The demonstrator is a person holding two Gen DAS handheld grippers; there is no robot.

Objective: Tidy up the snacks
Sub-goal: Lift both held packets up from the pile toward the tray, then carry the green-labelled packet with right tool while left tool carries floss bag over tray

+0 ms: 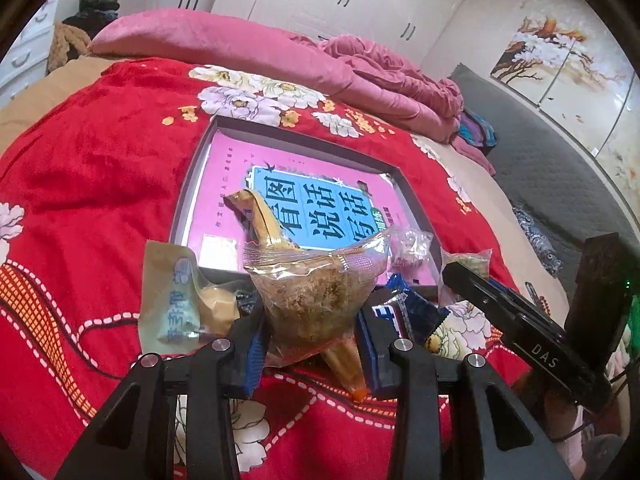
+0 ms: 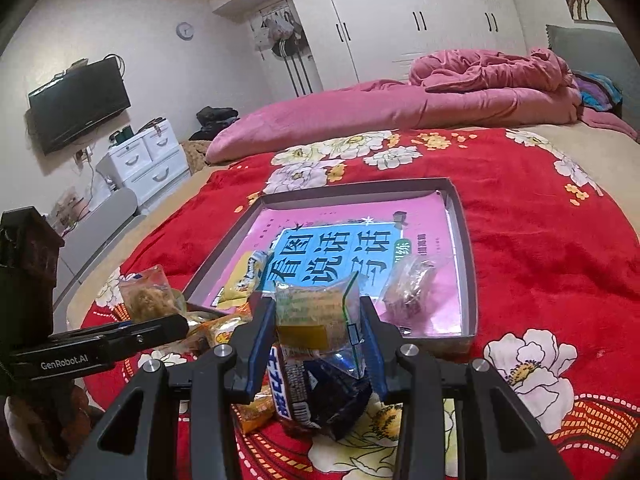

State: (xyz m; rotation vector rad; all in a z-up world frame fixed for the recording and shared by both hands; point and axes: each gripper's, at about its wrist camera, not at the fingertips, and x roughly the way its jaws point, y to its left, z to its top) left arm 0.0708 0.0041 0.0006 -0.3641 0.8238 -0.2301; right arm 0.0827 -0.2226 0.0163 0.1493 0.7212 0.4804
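Note:
A shallow grey box (image 1: 192,184) (image 2: 468,240) with a pink book inside lies on the red bed cover. My left gripper (image 1: 312,320) is shut on a clear bag with a floss-topped pastry (image 1: 316,296), held above the box's near edge. My right gripper (image 2: 318,320) is shut on a clear pack with a yellow-green cake (image 2: 316,312), just short of the box. A yellow snack bag (image 1: 264,224) (image 2: 240,280) and a small clear pack (image 1: 412,248) (image 2: 412,284) lie in the box. A dark blue wrapper (image 2: 320,392) (image 1: 404,312) lies under the right gripper.
More snack packs lie loose before the box: a pale green one (image 1: 176,300) and orange ones (image 2: 220,332). A pink duvet (image 2: 440,92) is heaped at the far side of the bed. White drawers (image 2: 148,160) and a TV (image 2: 76,104) stand left.

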